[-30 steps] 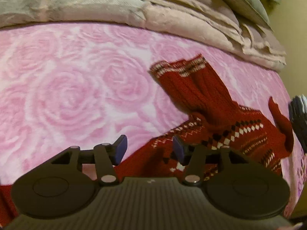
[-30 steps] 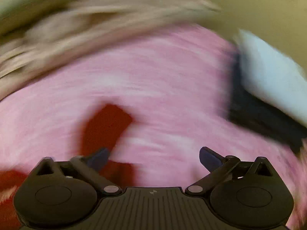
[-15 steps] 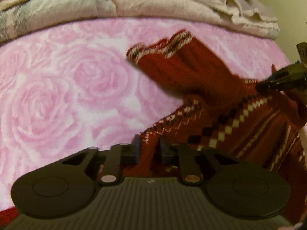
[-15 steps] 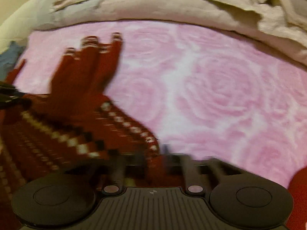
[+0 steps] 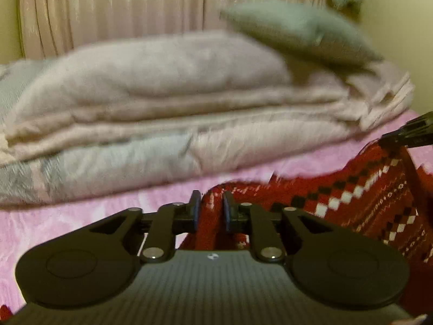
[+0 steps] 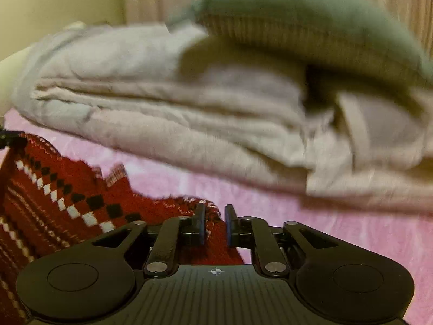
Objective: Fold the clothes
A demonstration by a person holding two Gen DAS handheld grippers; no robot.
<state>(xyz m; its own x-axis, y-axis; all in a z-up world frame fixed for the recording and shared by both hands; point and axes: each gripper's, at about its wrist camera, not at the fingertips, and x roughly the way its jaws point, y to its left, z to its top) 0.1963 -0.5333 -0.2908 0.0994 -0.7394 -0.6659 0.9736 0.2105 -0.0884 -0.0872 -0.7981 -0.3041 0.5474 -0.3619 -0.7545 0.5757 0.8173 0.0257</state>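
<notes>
1. The left gripper (image 5: 209, 210) has its fingers (image 5: 194, 211) pressed together on an edge of the red sweater (image 5: 351, 197), with a fold of the knit caught between them.
2. The right gripper (image 6: 215, 223) is the same: its fingers (image 6: 200, 224) are clamped on another edge of the red sweater (image 6: 54, 203).
3. The sweater hangs stretched between the two grippers, over the pink rose-pattern bedspread (image 5: 81, 216). A band of black and white diamonds runs across the knit.
4. In the left wrist view, the tip of the right gripper shows at the right edge, touching the sweater.
5. Behind the sweater, a stack of folded beige blankets (image 5: 162, 103) lies on the bed. A grey-green pillow (image 5: 297, 32) rests on top of the stack.
6. Further back there is a pale pink curtain (image 5: 121, 10). Both views are a little blurred.
</notes>
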